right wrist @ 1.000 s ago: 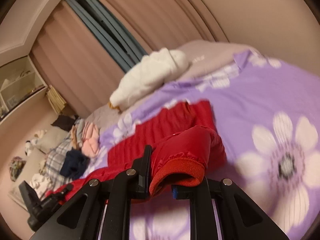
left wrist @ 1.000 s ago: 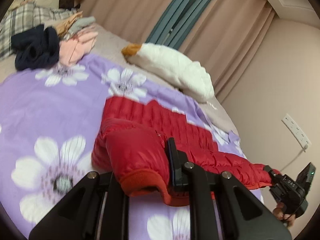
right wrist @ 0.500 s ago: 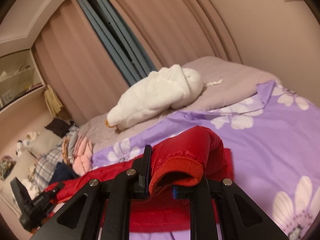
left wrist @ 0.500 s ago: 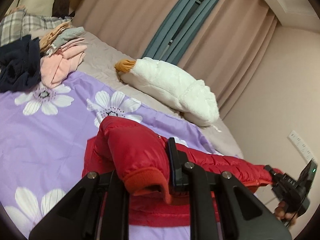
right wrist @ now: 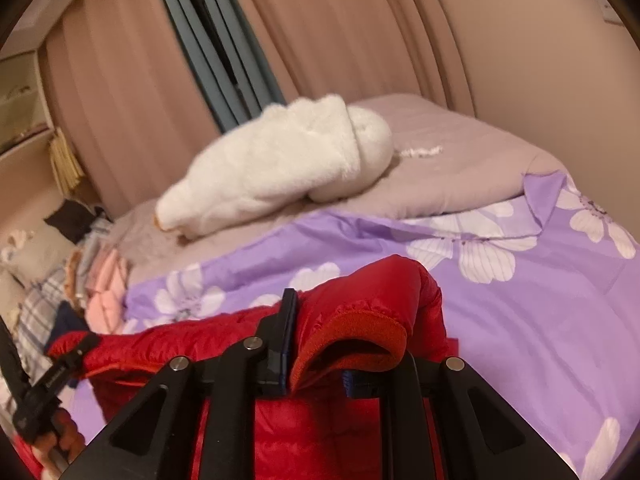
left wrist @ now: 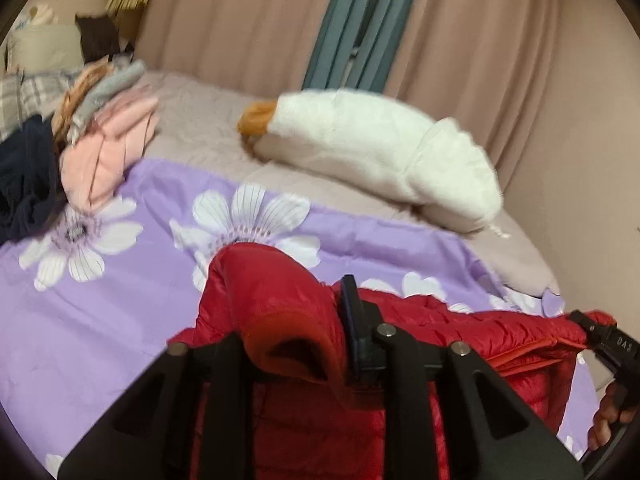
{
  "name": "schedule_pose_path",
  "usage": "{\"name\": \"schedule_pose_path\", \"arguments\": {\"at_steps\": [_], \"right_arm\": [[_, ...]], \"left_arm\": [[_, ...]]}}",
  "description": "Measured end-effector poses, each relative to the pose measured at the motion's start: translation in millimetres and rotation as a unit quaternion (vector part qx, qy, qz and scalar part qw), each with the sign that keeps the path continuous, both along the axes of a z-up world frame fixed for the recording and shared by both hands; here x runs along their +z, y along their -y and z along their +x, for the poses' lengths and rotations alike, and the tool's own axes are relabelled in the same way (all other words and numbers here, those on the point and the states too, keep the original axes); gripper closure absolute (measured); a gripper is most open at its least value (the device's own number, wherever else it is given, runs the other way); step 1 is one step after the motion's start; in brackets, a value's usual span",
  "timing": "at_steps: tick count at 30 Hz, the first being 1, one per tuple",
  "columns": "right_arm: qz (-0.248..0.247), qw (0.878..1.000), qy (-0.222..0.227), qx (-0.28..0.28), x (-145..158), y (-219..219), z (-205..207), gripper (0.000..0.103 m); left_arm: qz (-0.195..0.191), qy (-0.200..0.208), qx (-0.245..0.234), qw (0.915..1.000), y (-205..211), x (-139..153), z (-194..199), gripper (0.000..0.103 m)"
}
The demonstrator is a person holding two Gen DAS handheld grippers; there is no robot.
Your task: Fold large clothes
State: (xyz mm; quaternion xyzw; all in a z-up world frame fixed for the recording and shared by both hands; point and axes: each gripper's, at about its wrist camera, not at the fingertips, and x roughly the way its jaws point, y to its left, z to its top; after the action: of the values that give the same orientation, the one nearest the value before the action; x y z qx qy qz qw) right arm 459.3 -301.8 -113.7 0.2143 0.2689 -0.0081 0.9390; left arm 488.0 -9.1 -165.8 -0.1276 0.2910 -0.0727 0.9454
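Observation:
A red quilted puffer jacket (left wrist: 460, 332) hangs stretched between my two grippers above the purple flowered bedspread (left wrist: 120, 300). My left gripper (left wrist: 296, 360) is shut on one sleeve cuff (left wrist: 288, 332). My right gripper (right wrist: 344, 364) is shut on the other cuff (right wrist: 352, 328). The right gripper also shows at the right edge of the left wrist view (left wrist: 600, 340), and the left gripper shows at the lower left of the right wrist view (right wrist: 60, 368). The jacket body (right wrist: 304, 432) hangs down below the jaws.
A white fluffy garment (left wrist: 380, 156) lies on the beige quilt (left wrist: 200, 128) near the curtains (left wrist: 460, 40). A pile of pink, grey, plaid and navy clothes (left wrist: 100, 148) sits at the left. A wall (left wrist: 592, 140) borders the bed on the right.
Both grippers have lifted the jacket by its cuffs up off the bedspread, and the views have tilted up toward the curtains. The jacket now hangs between them.

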Motion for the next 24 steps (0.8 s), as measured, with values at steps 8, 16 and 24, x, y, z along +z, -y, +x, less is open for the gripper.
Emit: {"name": "schedule_pose_path", "arguments": {"at_steps": [8,16,24], "right_arm": [[-0.058,0.997,0.019,-0.051,2,-2,-12,0.015],[-0.038,0.998,0.007,-0.048,5,1,-28,0.019],[-0.064,0.993,-0.094,-0.027,-65,-17,6,0.081]], "left_arm": [[-0.035,0.046,0.092,0.9941,-31,9,-13,0.014],[0.002,0.033,0.078,0.9964,-18,17,-33,0.064],[0.105,-0.064,0.063,0.9905,7,-94,-15,0.081]]}}
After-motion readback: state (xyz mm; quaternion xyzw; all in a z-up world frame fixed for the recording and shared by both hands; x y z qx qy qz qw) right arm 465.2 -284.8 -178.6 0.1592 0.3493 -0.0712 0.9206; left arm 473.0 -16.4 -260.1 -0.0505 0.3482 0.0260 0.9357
